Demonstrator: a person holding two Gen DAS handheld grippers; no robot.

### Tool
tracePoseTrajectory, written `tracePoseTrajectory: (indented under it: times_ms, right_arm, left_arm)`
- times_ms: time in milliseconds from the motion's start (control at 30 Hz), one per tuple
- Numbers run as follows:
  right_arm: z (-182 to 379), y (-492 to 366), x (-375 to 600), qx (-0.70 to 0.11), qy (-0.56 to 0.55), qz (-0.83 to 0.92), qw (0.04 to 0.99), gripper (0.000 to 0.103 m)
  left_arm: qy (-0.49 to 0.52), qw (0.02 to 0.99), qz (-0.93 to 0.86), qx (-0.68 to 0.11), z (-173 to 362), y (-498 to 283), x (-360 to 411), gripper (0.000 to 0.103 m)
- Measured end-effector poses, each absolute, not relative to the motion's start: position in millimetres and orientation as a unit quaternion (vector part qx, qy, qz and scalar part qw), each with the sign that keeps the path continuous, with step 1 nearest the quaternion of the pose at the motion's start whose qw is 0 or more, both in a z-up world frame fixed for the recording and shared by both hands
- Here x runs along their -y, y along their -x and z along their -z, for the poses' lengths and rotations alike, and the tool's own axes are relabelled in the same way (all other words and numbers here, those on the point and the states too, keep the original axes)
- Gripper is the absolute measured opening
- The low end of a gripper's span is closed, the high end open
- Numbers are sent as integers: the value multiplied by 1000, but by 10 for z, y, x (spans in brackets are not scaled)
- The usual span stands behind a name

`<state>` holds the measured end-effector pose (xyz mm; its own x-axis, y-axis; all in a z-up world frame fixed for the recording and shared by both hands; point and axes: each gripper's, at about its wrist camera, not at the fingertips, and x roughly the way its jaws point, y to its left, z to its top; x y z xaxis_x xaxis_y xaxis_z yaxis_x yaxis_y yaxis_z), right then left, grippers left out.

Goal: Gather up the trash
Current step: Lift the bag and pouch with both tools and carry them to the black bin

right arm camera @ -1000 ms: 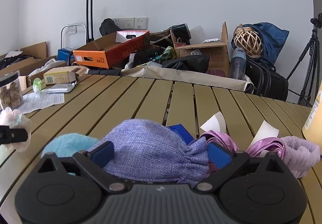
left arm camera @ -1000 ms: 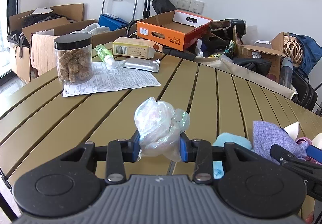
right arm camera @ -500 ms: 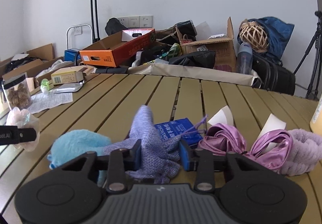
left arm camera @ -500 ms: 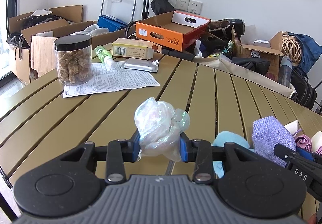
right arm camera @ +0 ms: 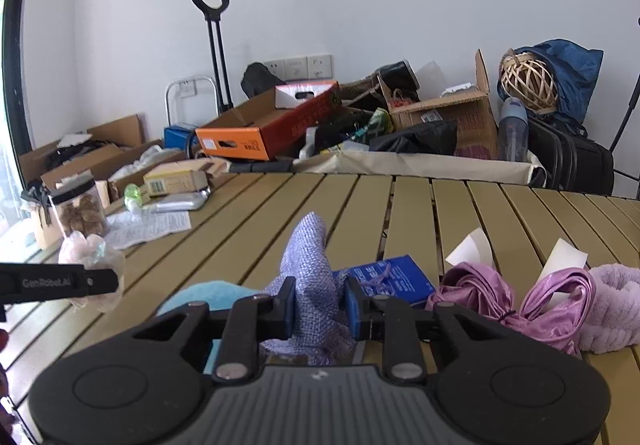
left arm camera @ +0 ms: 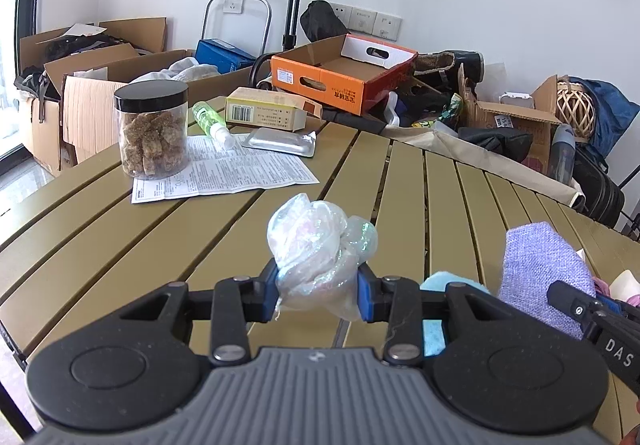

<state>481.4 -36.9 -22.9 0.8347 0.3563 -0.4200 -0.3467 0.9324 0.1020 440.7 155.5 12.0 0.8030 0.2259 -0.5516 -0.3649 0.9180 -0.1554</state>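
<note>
Left wrist view: left gripper (left arm camera: pixel 318 295) clamping crumpled plastic wad (left arm camera: pixel 320 249), wad bulging up and forward from pads, hanging above near edge of slatted table (left arm camera: pixel 248 221). Purple cloth pouch (left arm camera: pixel 536 269) just to its right.

Right wrist view: right gripper (right arm camera: pixel 320 311) pinching pouch (right arm camera: pixel 310 277) tight, long axis pointing up and away; left gripper (right arm camera: pixel 60 281) with wad near table's left edge. Right hand nearer remaining clutter.

Black left gripper (left arm camera: pixel 318 295), blue pads, silver screws; right gripper (right arm camera: pixel 320 309) alike

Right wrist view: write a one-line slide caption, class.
Right gripper shut on a lilac woven pouch above a slatted table.
</note>
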Motion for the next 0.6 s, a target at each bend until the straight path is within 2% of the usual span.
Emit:
tracePoseTrajectory:
  times_ms: [600]
  right_arm:
    - [-27,-4520,574,-156,-48,-217,962,21]
  left_arm:
    - [129,949,-144,-250,-250,-4226,-1449,38]
